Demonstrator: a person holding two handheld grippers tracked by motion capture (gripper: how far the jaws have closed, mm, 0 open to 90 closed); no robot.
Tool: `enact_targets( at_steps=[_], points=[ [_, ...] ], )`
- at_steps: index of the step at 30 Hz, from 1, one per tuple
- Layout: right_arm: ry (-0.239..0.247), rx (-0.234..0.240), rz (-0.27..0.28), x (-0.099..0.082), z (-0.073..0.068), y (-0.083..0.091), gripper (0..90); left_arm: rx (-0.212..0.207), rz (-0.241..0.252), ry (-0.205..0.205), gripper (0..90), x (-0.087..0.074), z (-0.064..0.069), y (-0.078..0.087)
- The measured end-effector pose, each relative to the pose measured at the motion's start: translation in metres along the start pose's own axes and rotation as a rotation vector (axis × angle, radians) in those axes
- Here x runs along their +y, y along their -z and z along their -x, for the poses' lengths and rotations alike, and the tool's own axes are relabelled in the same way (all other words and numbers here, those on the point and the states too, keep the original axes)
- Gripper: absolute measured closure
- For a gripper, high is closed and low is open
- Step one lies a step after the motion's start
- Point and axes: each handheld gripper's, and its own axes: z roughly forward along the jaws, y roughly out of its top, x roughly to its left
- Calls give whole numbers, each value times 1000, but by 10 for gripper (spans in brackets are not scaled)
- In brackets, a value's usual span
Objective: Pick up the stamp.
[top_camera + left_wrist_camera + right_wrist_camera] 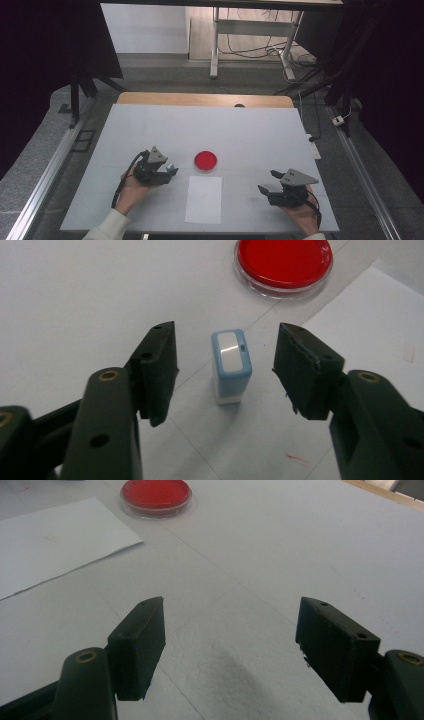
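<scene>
A small blue stamp with a white top stands upright on the white table cover, between the jaws of my left gripper. There is a gap on each side of it, so the pads do not touch it and the gripper is open. In the high view the stamp sits at the tip of the left gripper, left of a round red ink dish. My right gripper rests open at the front right, with bare table between its jaws.
A white sheet of paper lies at the front centre, just below the red dish. The white cover spans the tabletop, with a wooden edge at the back. Metal rails run along both sides.
</scene>
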Motion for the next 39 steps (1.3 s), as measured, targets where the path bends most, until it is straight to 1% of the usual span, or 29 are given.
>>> enact_targets(
  at_steps=[2, 3, 5, 6, 8, 9, 11, 12, 14, 16, 18, 19, 21, 26, 31, 33, 35, 39],
  points=[
    [-2, -1, 6, 0, 0, 0, 276, -3, 0, -2, 466, -1, 1, -1],
    [1, -6, 0, 0, 0, 1, 276, -6, -2, -5, 494, -2, 1, -2],
    [2, -6, -1, 0, 0, 1, 276, -3, -3, -6, 521, -3, 1, -2],
    [2, -6, -1, 0, 0, 1, 276, 0, 0, -6, 521, -3, 1, -2],
    [2, -7, -2, 0, 0, 1, 276, -1, 4, -4, 552, -3, 0, -1],
    [0, -4, 1, 0, 0, 0, 276, -2, 2, -5, 571, -3, 0, -1],
    [1, 0, -3, 0, 0, 0, 276, -10, 0, -8, 578, -4, 0, -1],
    [1, -2, -5, -1, 0, 0, 276, -9, -2, -9, 598, -4, 0, -1],
    [1, -2, -5, -1, 0, 0, 276, -9, -3, -11, 610, -4, 0, -2],
    [2, -3, -5, -1, 1, 0, 277, -8, -4, -14, 661, -4, 0, -2],
    [2, -4, -5, -1, 1, 0, 276, -9, -4, -16, 679, -4, 1, -2],
    [3, -3, -4, 0, 0, 0, 276, -10, -3, -16, 719, -4, 1, -1],
    [4, -3, -3, 0, 0, 0, 277, -12, -3, -16, 736, -4, 1, -1],
    [-1, -5, -3, -1, 1, 0, 277, -18, -1, -14, 751, -4, 0, -1],
    [2, -13, -7, -1, 1, 0, 277, -12, 5, -13, 753, -4, -1, 0],
    [1, -9, -4, -1, 1, 0, 277, -9, 9, -13, 753, -4, -1, 1],
    [3, -14, -6, -1, 1, 0, 278, -10, 16, -6, 753, -4, -2, 2],
    [4, -9, -2, -1, 1, 0, 277, -16, 31, 5, 754, -4, -3, 5]
  ],
)
